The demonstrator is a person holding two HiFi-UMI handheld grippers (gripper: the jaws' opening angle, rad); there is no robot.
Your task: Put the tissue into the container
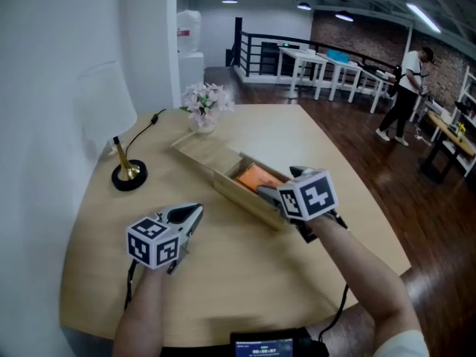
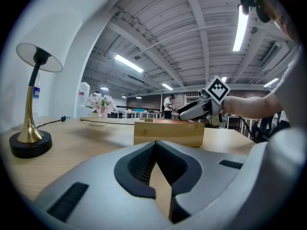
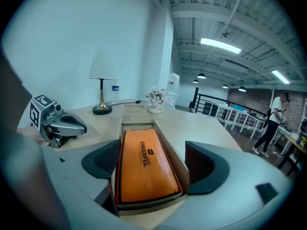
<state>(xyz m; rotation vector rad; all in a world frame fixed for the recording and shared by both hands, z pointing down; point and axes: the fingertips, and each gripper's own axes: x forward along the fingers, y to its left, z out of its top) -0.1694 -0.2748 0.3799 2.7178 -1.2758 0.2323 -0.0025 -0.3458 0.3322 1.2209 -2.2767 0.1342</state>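
My right gripper [image 3: 153, 163] tilts down, jaws released astride the container [image 1: 223, 177] holding the orange tissue pack [image 3: 143, 176] – my left gripper [image 1: 192, 214] sits level, jaws clenched empty – over the pale desk [image 1: 245, 274], brick-walled hall behind.
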